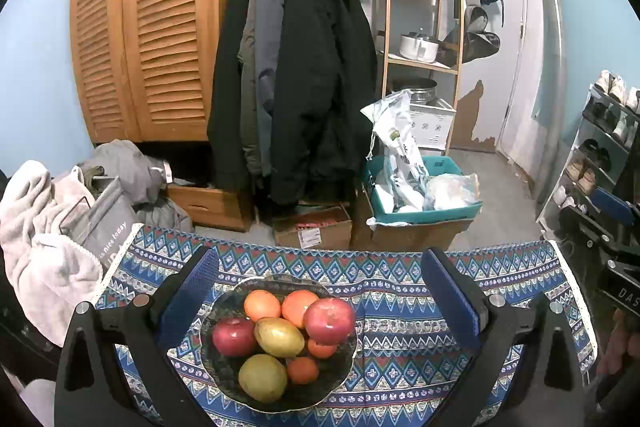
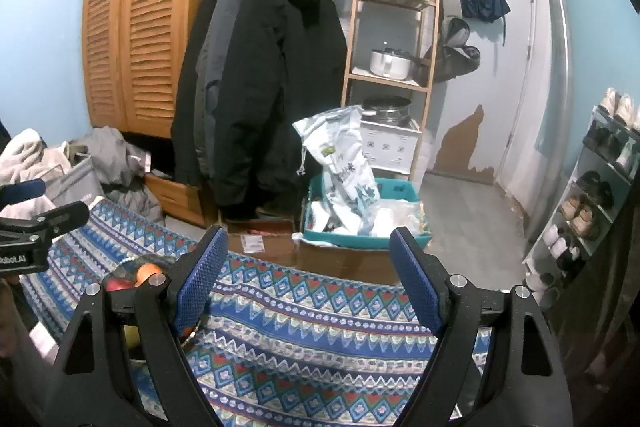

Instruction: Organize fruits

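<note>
**Fruit gathered in the bowl, both claws spread and empty**

The patterned tablecloth [image 1: 400,327] carried the dark bowl [image 1: 224,367], the landmark here. All the fruit in sight lay inside it: two red apples [image 1: 329,319], two yellow-green mangoes [image 1: 279,336] in front of them, two oranges [image 1: 299,306] at the back rim, and two small tangerines [image 1: 303,370] toward the near right. That heap would fit fruit already collected, or fruit waiting to be sorted out.

The left gripper [image 1: 320,291] hung above the bowl, its blue pads wide apart, holding nothing. The right gripper [image 2: 312,275] stood to the bowl's right over bare cloth, equally wide, also empty.

Any grasp should, I judge, take a top fruit squarely, since round ones roll.

Readable: "nice today" on the grey bag [image 1: 108,227] left of the bowl; "Robot.AI" on the rig.
</note>
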Tool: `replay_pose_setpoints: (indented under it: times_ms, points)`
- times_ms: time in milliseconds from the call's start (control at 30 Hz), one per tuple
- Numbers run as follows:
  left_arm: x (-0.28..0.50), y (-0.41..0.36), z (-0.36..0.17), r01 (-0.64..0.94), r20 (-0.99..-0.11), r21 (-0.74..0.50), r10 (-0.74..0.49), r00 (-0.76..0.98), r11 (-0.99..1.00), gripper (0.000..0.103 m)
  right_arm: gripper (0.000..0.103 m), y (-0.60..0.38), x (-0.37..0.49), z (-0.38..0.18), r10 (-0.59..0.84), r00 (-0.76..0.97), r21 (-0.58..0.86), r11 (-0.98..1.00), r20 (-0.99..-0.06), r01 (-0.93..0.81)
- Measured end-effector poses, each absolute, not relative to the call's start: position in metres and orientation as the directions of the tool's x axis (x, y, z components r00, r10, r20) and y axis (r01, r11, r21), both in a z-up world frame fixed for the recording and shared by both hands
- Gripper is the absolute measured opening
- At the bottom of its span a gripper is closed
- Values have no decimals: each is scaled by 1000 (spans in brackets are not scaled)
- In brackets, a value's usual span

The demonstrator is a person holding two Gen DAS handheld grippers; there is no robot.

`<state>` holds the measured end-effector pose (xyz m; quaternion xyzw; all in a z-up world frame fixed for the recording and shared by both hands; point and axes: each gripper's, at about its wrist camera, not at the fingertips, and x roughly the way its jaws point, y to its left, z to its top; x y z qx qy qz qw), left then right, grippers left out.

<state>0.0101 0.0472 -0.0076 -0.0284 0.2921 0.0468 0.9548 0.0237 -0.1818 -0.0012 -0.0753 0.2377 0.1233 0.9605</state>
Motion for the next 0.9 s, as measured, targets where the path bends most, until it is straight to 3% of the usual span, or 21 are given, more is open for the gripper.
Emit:
replay_pose_setpoints:
  times_ms: [900]
  points:
    - [10, 45, -9, -142, -578, -15, 107, 809, 990, 102, 82, -185, 23, -4, 190, 857, -97, 959, -478, -266]
